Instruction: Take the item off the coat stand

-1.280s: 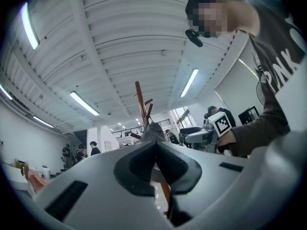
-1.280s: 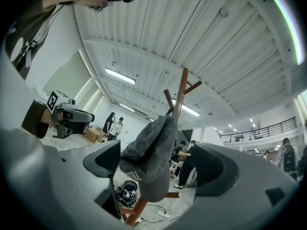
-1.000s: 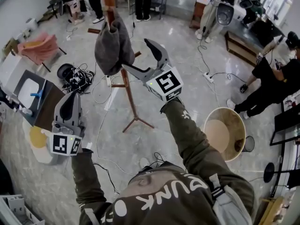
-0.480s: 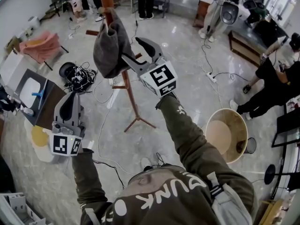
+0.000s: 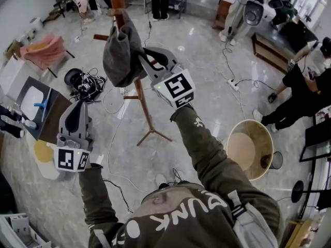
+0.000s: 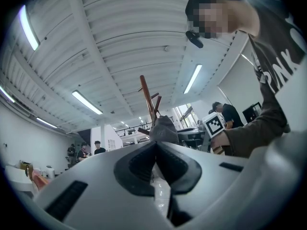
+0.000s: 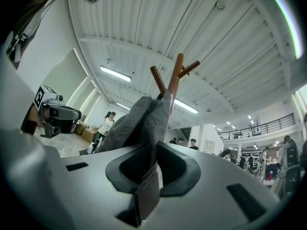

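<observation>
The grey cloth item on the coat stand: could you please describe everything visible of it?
The grey cloth item looks like soft, felt-like fabric, slumped in folds. It hangs from an upper peg of the wooden coat stand, draped against the pole. The right gripper has its jaws closing on a lower edge strip.

A big open lab or workshop hall. A glossy stone floor (image 5: 207,81) carries tangled cables (image 5: 85,87) just beyond the left fingers (image 5: 75,115) and a power strip (image 5: 229,84) far to their right. Overhead are a ribbed white ceiling (image 7: 230,47), strip lights (image 6: 87,102) and a balcony rail (image 7: 268,126). People (image 5: 305,94) stand about.
</observation>
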